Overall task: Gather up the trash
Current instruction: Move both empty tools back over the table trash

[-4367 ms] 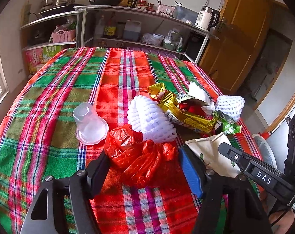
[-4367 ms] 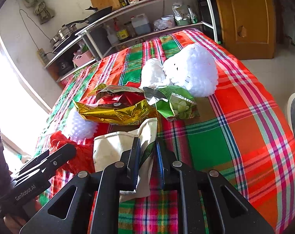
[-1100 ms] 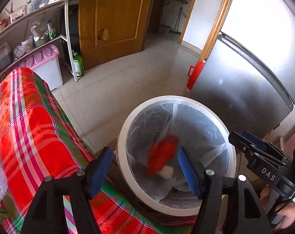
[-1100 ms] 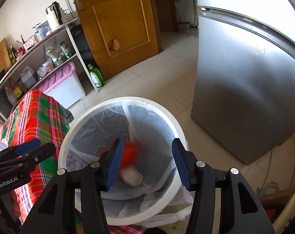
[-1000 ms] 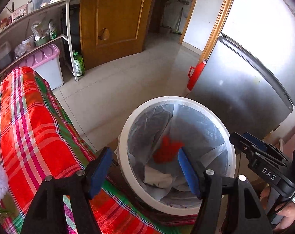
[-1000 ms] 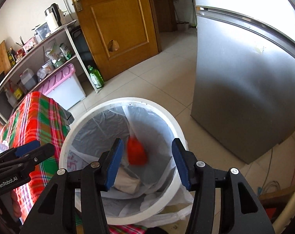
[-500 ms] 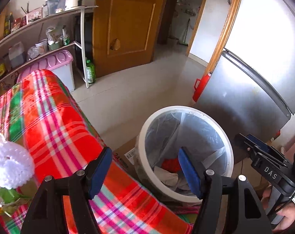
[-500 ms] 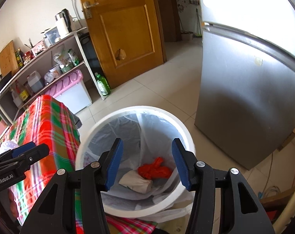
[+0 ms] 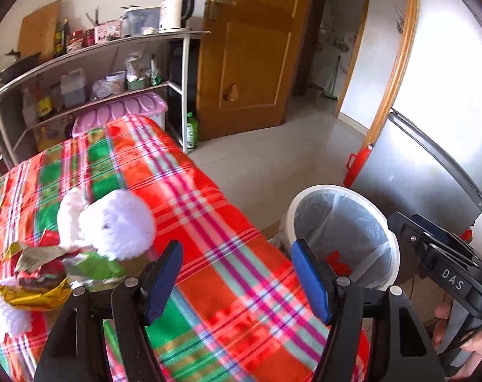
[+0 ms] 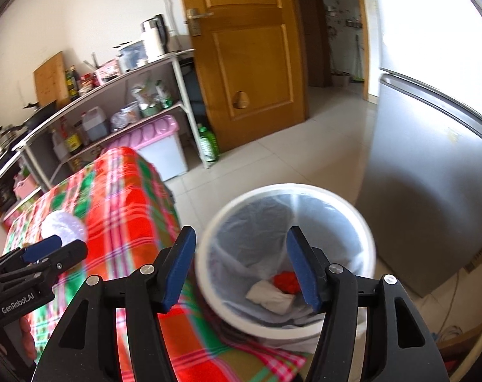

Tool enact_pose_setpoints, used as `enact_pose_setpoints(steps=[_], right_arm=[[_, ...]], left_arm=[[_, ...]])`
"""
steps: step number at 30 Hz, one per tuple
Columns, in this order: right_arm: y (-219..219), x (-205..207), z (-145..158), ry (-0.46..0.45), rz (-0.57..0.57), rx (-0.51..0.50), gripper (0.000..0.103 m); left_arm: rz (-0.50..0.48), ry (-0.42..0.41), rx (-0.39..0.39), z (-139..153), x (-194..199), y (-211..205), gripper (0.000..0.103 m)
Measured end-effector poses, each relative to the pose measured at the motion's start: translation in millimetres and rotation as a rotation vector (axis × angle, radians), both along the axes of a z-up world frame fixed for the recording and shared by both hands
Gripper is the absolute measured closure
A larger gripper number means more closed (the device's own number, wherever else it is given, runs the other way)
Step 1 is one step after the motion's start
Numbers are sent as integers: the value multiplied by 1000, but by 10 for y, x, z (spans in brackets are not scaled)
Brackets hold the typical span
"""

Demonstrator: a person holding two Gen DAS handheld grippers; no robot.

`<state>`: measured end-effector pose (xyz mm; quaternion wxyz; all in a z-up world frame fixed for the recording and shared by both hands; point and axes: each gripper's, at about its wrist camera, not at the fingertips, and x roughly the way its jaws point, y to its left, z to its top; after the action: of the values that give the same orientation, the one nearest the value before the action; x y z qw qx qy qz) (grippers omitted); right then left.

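The white trash bin [image 10: 365,238] with a clear liner stands on the floor beside the table; a red plastic bag [image 10: 285,281] and a white paper bag [image 10: 266,296] lie in it. It also shows in the left wrist view [image 9: 390,238]. My right gripper [image 10: 241,267] is open and empty above the bin's near rim. My left gripper [image 9: 237,275] is open and empty above the plaid tablecloth [image 9: 228,222]. On the table lie a white foam net [image 9: 116,222], a green wrapper [image 9: 97,267] and a gold wrapper [image 9: 34,296].
A steel fridge [image 10: 432,175] stands right of the bin. A wooden door [image 10: 247,57], a shelf rack [image 10: 113,102] and a pink-lidded box [image 10: 152,140] are behind. A red container [image 9: 355,165] stands by the fridge.
Both grippers let go of the red bag and the paper bag into the bin. Both have since swung away from the bin, the left back over the table.
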<state>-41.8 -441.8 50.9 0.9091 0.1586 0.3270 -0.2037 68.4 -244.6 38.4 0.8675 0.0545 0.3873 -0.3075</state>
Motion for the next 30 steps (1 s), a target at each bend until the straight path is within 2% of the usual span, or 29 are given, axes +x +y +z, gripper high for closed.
enact_pose_setpoints(steps=[16, 30], right_arm=[[909, 454, 17, -8, 196, -11, 43], [1870, 922, -120, 17, 432, -31, 43]], left_arm=[[196, 4, -7, 3, 62, 1069, 33], [410, 4, -7, -20, 119, 2169, 33]])
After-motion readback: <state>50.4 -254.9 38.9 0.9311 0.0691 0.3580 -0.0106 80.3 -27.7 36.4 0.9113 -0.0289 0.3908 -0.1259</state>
